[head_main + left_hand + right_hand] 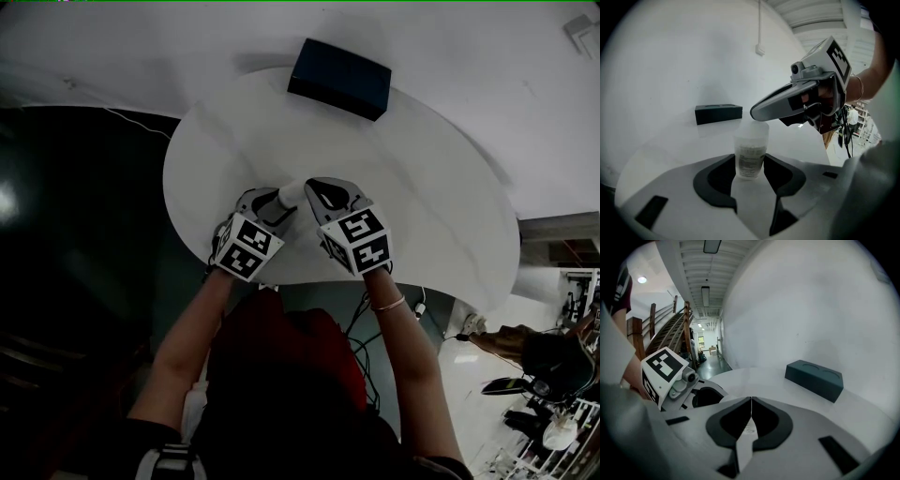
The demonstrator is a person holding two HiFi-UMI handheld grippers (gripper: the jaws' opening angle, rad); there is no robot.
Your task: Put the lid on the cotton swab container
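White and round, the worktop (441, 206) carries only a dark blue box (339, 78) at its far side, well apart from the work. Both tools meet at the near edge. The left hand-held gripper (750, 174) holds the cotton swab container (750, 160) upright. Its jaws stand wide, with one dark pad against each side of the cloudy wall at the height of the label. Whether the bottom rests on the worktop I cannot tell, because the jaws hide it.

On top of the container sits a slightly wider, cloudy cap, which I take for the lid (753, 133). It looks level, but I cannot see if it is fully down. The right hand-held gripper (751, 414) reaches in from the right with its jaws closed to a thin seam and nothing visible between them. Its tip is at the top of the lid, either touching it or just above.

I judge that the step in hand is the seating of the lid: the placing seems done, the pressing home probably not. The next move calls for a straight push down on the middle of the lid with the closed tip, against a firm left hold, so that the container does not tip. A push on the edge could tilt the lid.
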